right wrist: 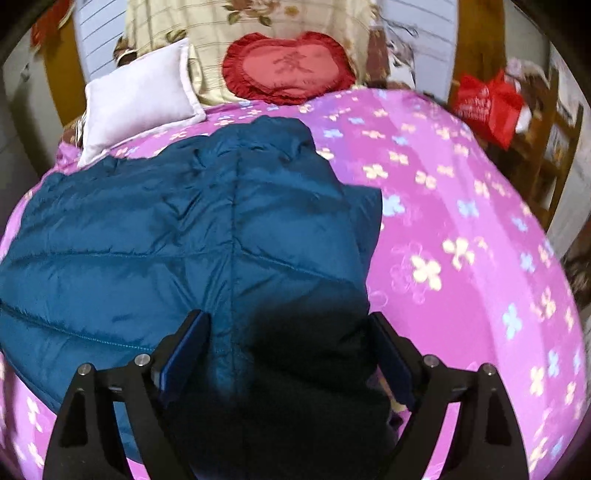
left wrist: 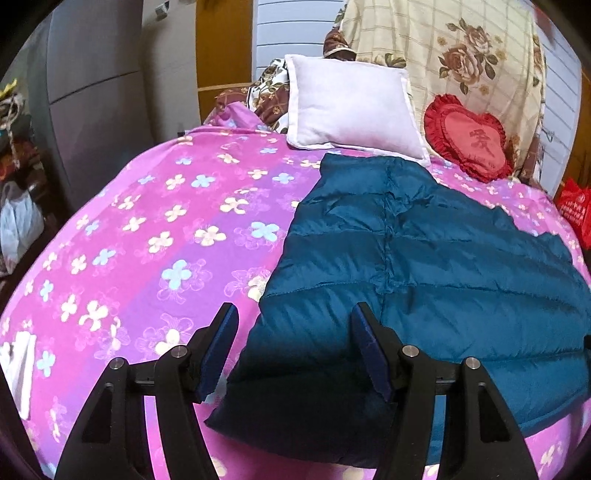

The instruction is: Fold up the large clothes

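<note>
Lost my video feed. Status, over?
Left gripper open, right gripper open, both over near edge of teal down jacket. Jacket flat on floral bedsheet. White pillow at far end.

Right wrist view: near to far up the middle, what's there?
right gripper → teal puffer jacket → pink floral bedsheet → red heart cushion → cream rose-print blanket
</note>
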Demonstrator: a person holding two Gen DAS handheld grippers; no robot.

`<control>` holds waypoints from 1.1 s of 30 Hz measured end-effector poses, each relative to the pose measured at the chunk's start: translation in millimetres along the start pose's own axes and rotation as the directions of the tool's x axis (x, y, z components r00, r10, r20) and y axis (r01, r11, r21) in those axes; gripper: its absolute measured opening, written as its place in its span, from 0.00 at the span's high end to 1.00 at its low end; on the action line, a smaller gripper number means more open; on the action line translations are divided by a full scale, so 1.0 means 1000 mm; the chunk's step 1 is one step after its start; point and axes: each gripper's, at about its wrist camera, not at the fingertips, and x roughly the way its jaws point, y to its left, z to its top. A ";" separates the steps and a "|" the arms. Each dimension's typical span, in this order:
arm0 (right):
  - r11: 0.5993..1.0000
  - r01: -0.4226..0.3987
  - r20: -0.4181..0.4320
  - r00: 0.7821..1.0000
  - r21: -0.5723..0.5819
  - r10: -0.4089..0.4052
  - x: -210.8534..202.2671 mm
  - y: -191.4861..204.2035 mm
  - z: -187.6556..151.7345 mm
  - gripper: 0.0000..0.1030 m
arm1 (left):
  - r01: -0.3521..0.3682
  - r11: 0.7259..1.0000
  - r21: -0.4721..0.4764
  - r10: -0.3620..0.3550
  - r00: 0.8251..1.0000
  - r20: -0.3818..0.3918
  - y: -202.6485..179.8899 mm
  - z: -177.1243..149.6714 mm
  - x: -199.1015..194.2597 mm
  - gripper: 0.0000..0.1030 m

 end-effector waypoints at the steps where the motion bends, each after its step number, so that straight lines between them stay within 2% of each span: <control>1: 1.000 0.000 -0.002 1.000 0.005 0.000 -0.001 0.000 0.000 0.13 | 0.002 1.000 -0.005 -0.002 1.000 -0.001 0.001 -0.001 0.000 0.55; 4: 0.999 0.038 0.064 0.997 -0.013 -0.037 -0.014 0.004 0.000 0.13 | -0.001 1.000 -0.001 0.001 1.000 -0.004 0.000 -0.002 0.001 0.55; 9: 1.000 -0.018 0.129 0.991 -0.016 0.020 -0.031 0.014 0.005 0.13 | -0.003 1.000 0.012 0.003 1.000 -0.014 -0.003 -0.004 0.005 0.55; 16: 0.993 0.026 0.092 0.996 -0.116 -0.015 -0.010 0.034 0.002 0.12 | -0.001 1.000 0.017 0.002 1.000 -0.020 -0.005 -0.003 0.009 0.55; 27: 0.996 -0.010 0.079 0.997 -0.086 0.017 -0.006 0.026 0.002 0.03 | 0.019 1.000 0.002 -0.018 0.999 -0.040 -0.003 -0.004 0.016 0.55; 31: 0.997 -0.044 0.083 0.995 -0.070 0.050 -0.008 0.021 0.003 0.02 | 0.055 0.998 -0.005 -0.055 0.997 -0.049 0.000 -0.001 0.019 0.55; 33: 0.996 -0.072 0.096 0.992 -0.050 0.077 -0.012 0.015 0.008 0.02 | 0.104 0.994 -0.043 -0.106 0.993 -0.058 0.007 0.003 0.022 0.55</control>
